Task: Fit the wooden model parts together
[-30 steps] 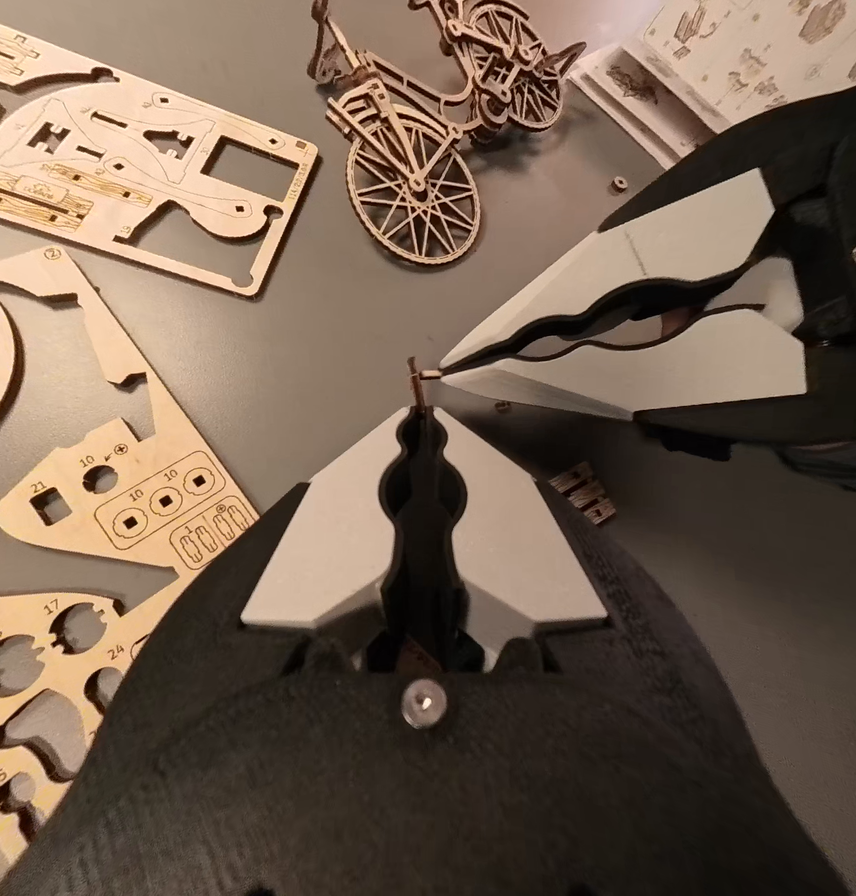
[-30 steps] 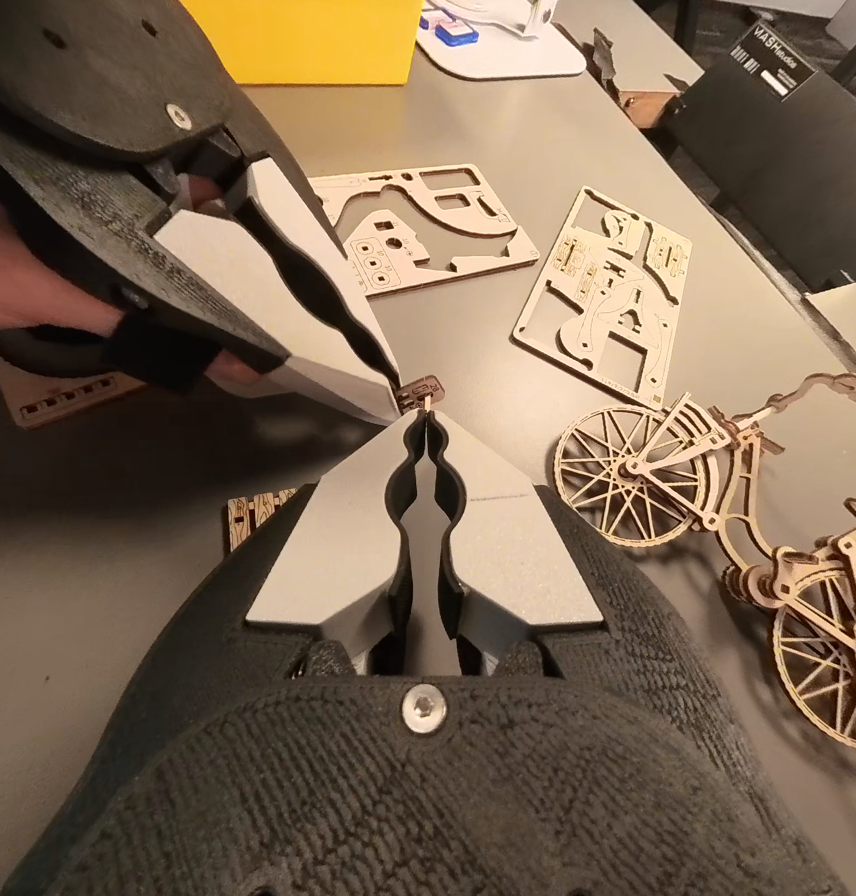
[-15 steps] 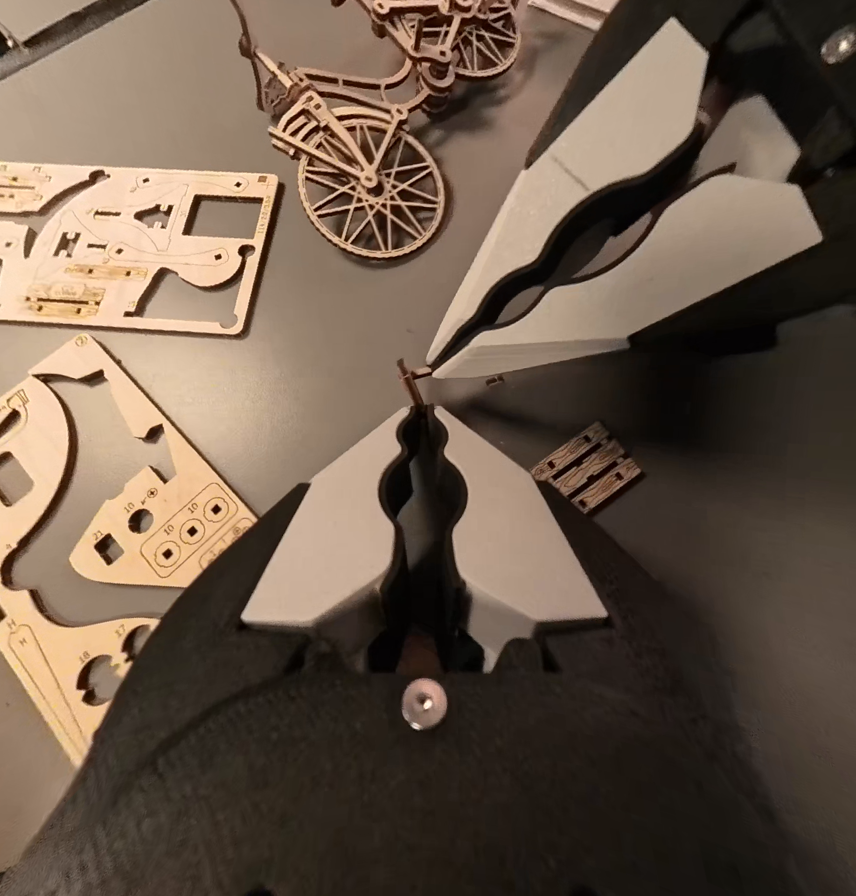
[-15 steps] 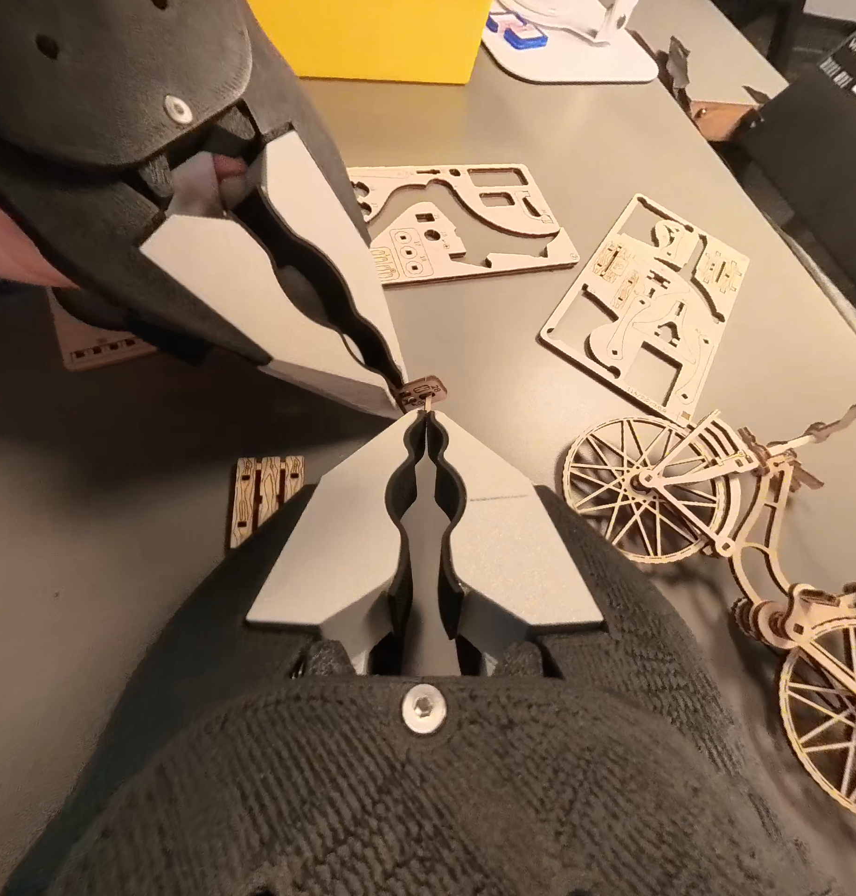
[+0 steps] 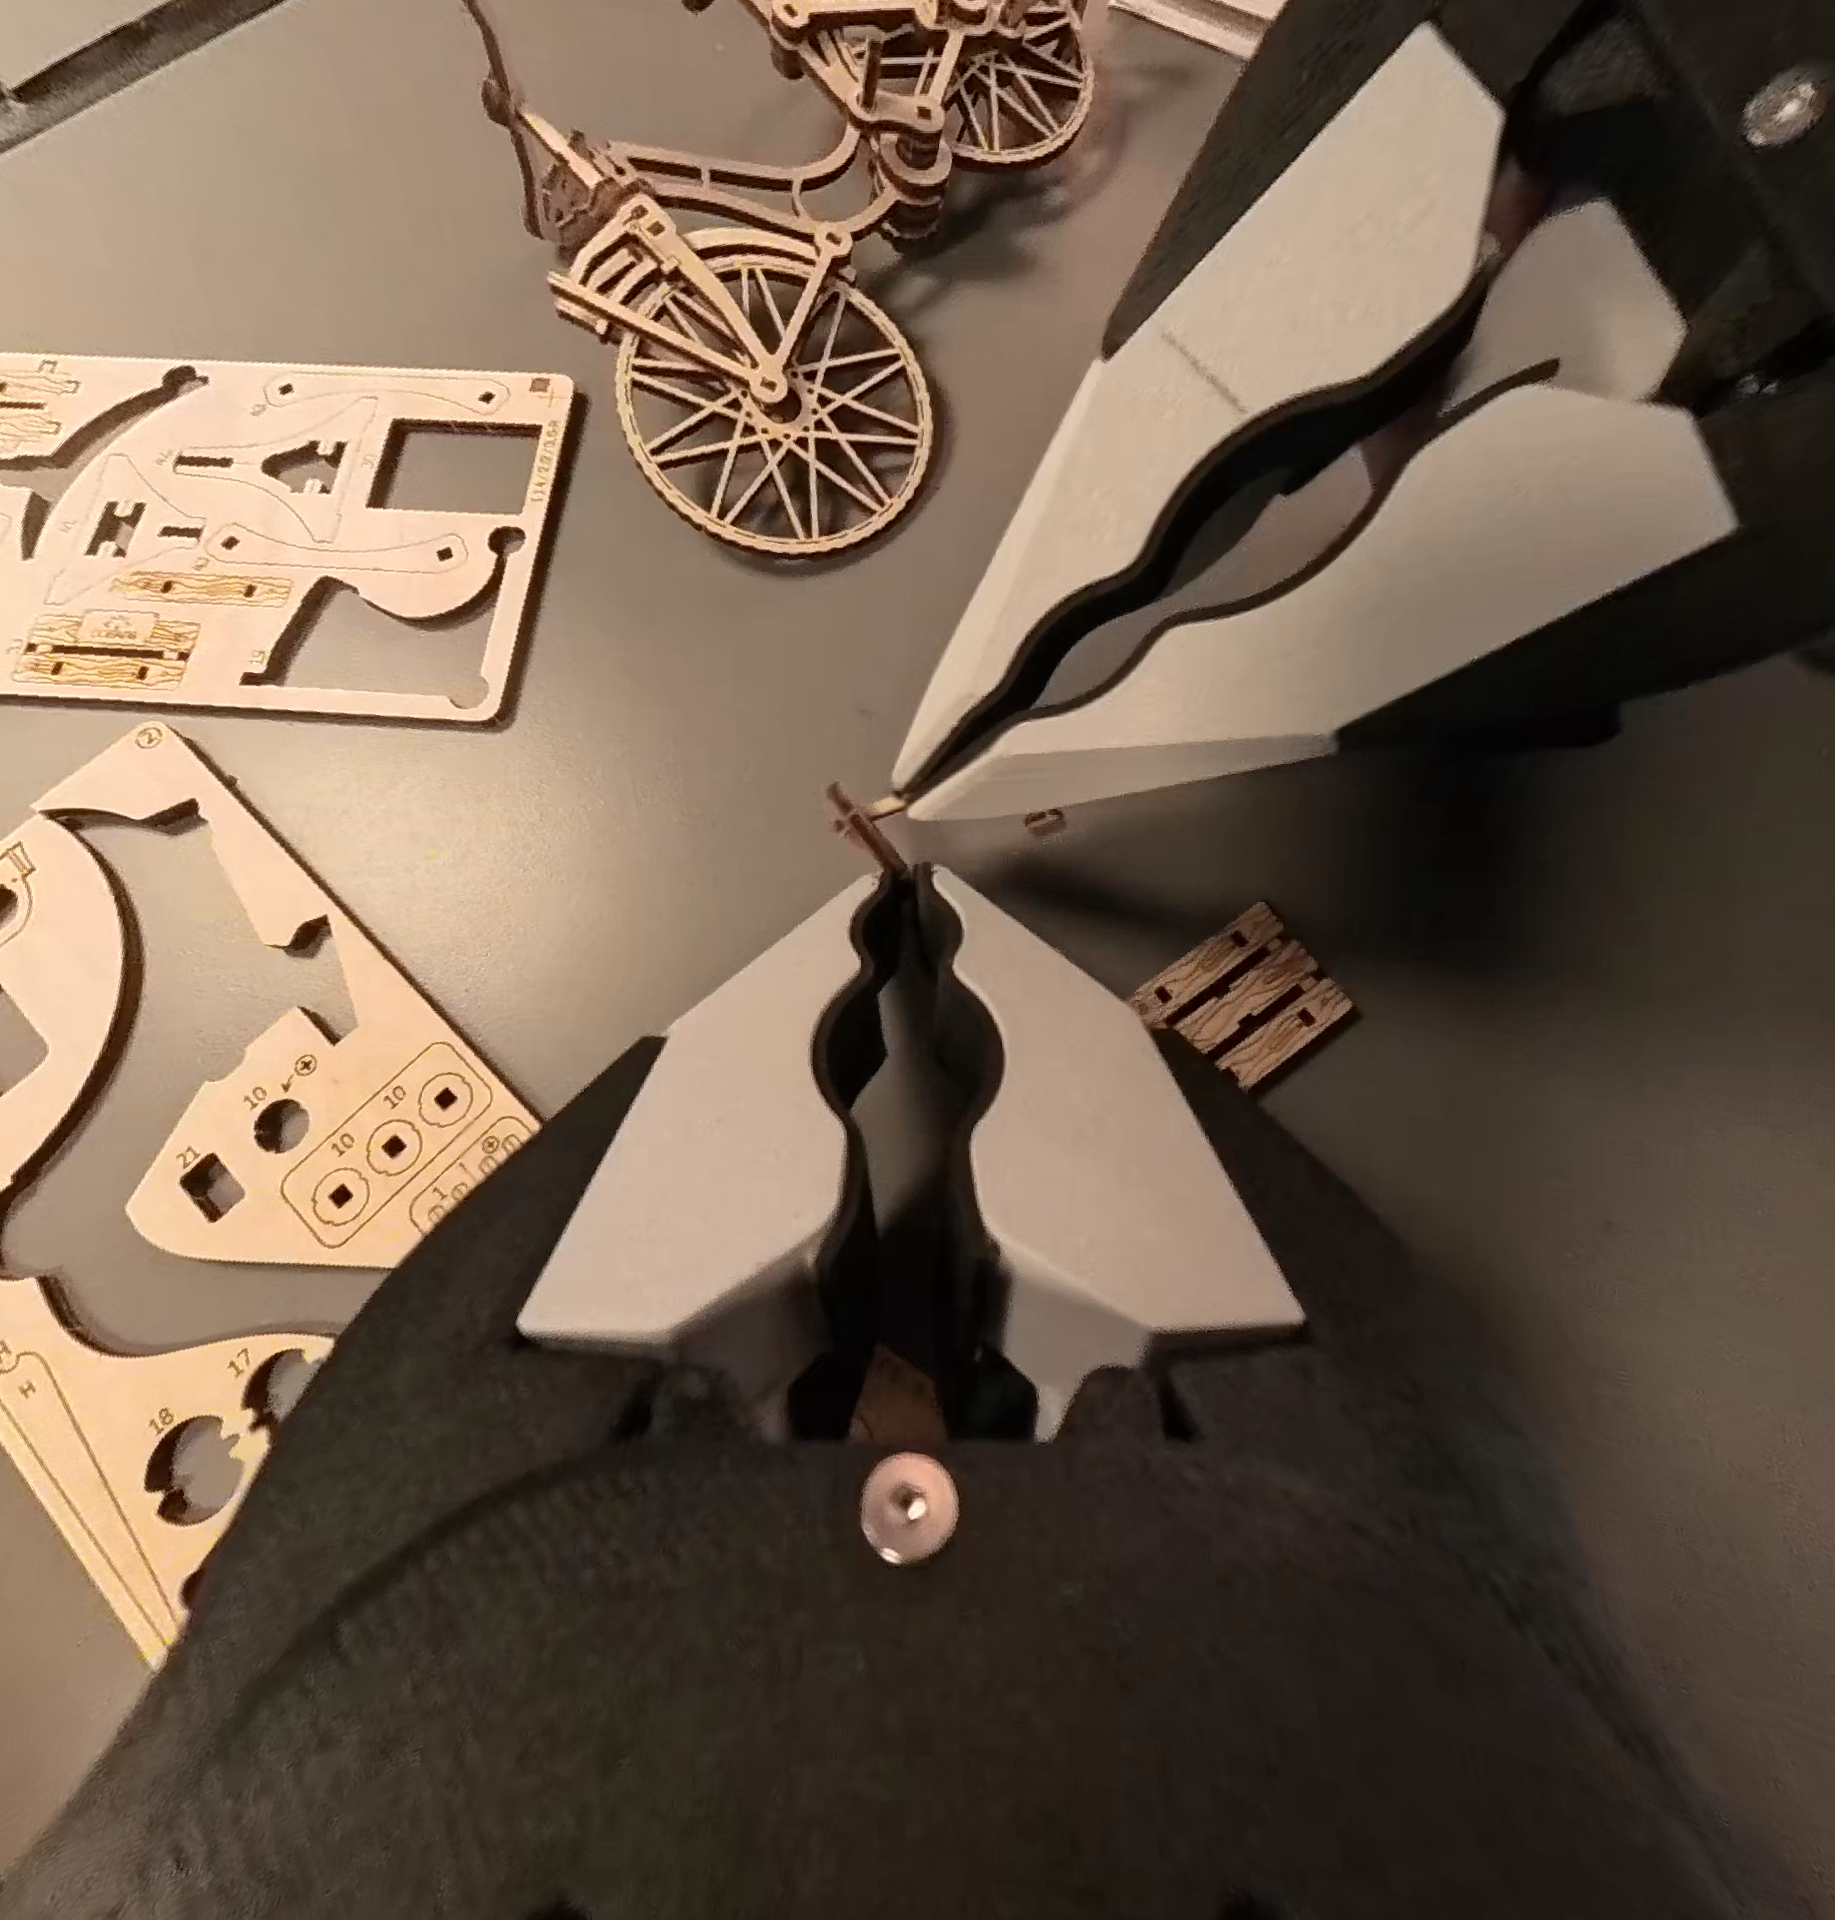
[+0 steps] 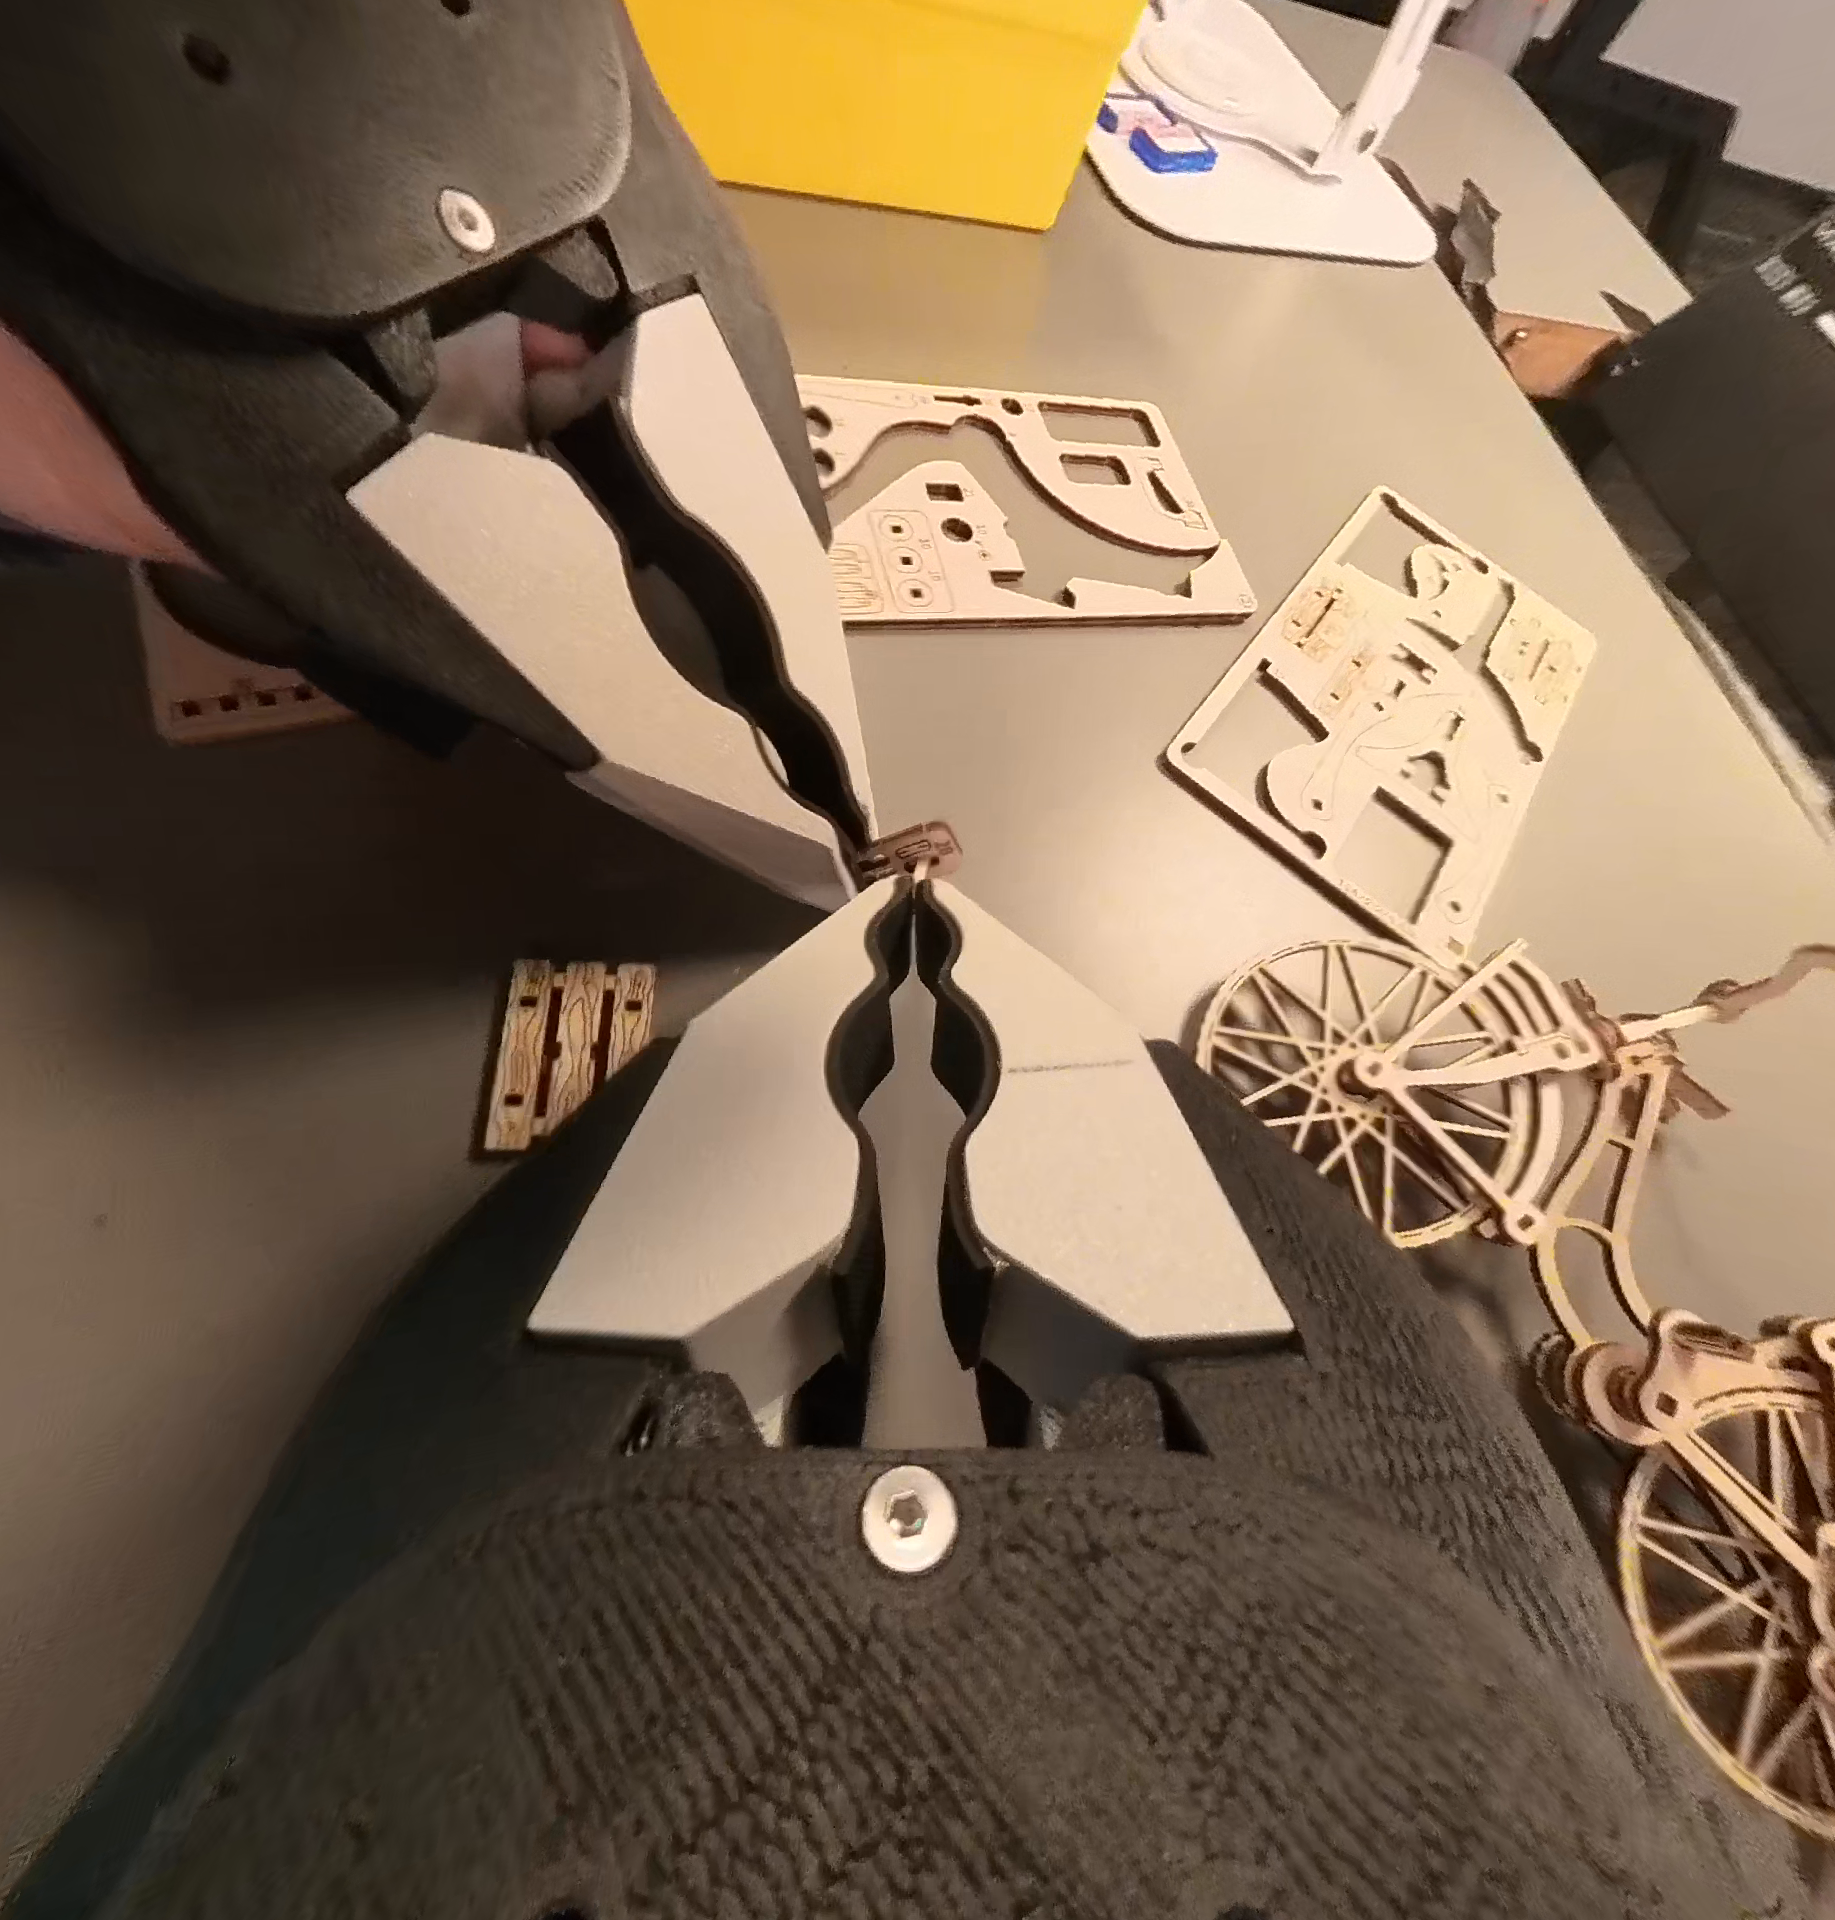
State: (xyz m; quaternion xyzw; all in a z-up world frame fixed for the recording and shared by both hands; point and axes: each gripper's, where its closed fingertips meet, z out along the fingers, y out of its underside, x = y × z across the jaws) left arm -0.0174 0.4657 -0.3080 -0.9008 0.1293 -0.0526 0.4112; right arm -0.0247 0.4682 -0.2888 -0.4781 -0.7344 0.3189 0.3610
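Observation:
My left gripper (image 5: 900,878) is shut on a small flat wooden piece (image 5: 859,826), held edge-on above the grey table (image 5: 684,727). My right gripper (image 5: 905,798) comes in from the upper right, shut on a thin wooden peg (image 5: 885,807) whose end touches that piece. In the right wrist view my right gripper (image 6: 913,899) points up at the flat piece (image 6: 923,842), and the left gripper (image 6: 859,847) comes in from the upper left. The two pairs of tips nearly touch. A hand (image 6: 51,457) shows behind the left gripper.
A wooden bicycle model (image 5: 778,447) (image 6: 1412,1101) lies on the table. Cut-out part sheets (image 5: 269,540) (image 5: 165,1091) (image 6: 1017,520) (image 6: 1412,717) lie nearby. A small plank panel (image 5: 1245,1003) (image 6: 570,1049) lies beside the grippers. A yellow box (image 6: 892,94) and a black box (image 6: 1775,520) stand at the far side. The grippers are tip to tip, or close to it.
Both grippers have swung together with the parts still pinched between their tips. The right gripper stands steeper in the left wrist view, and the table items have shifted in both views.

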